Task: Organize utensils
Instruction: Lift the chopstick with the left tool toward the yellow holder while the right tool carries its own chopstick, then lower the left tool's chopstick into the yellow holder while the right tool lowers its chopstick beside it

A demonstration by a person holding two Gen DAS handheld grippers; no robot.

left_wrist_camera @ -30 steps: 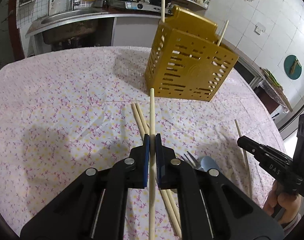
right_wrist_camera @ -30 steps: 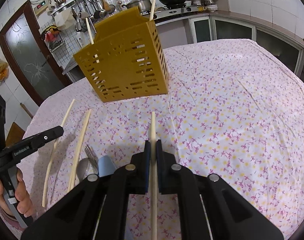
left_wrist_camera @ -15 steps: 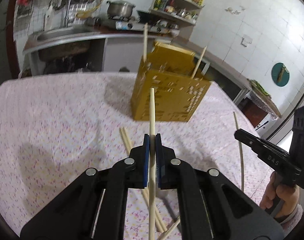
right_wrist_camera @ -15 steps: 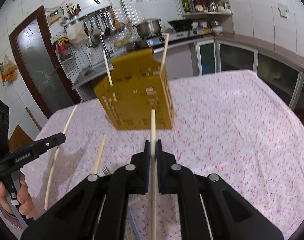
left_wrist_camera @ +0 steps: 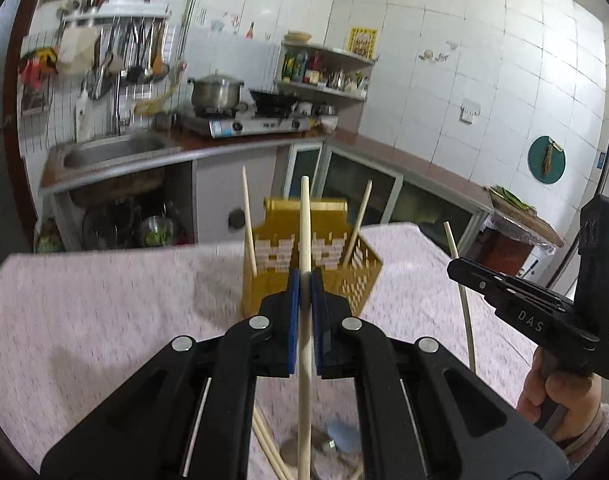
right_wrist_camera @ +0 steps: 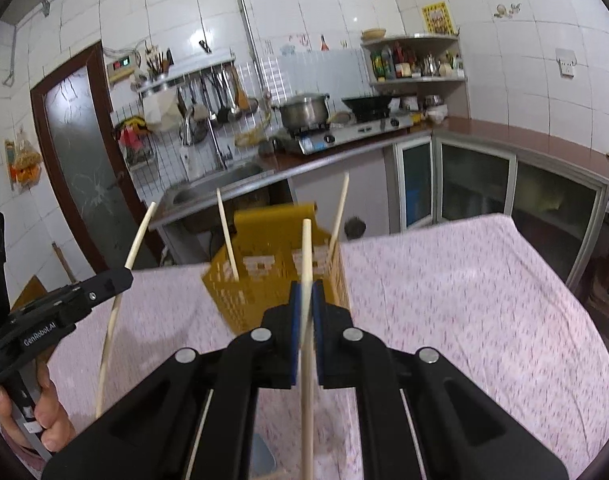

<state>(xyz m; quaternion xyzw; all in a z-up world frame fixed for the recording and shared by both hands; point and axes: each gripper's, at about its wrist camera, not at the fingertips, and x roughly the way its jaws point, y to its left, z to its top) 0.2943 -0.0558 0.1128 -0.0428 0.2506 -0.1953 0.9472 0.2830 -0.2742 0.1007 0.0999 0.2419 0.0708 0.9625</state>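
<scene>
A yellow slotted utensil basket (left_wrist_camera: 356,276) (right_wrist_camera: 264,280) stands on the table ahead with two chopsticks (left_wrist_camera: 249,224) (right_wrist_camera: 227,236) sticking up from it. My left gripper (left_wrist_camera: 304,280) is shut on a wooden chopstick (left_wrist_camera: 305,232) that points up toward the basket. My right gripper (right_wrist_camera: 306,292) is shut on another chopstick (right_wrist_camera: 306,248), also aimed at the basket. Each gripper shows in the other's view, held by a hand, its chopstick (left_wrist_camera: 462,292) (right_wrist_camera: 120,292) raised above the table. More chopsticks (left_wrist_camera: 268,444) and a spoon (left_wrist_camera: 340,440) lie below the left gripper.
The table wears a pink floral cloth (left_wrist_camera: 104,300) (right_wrist_camera: 464,300). Beyond its far edge run a kitchen counter with a sink (left_wrist_camera: 112,152), a gas stove with a pot (left_wrist_camera: 216,92), a wall shelf (right_wrist_camera: 416,60) and glass-door cabinets (right_wrist_camera: 476,188).
Both grippers have risen well above the table with their chopsticks and tilted up toward level. The basket now sits lower and smaller in view, and the kitchen wall fills the upper half.
</scene>
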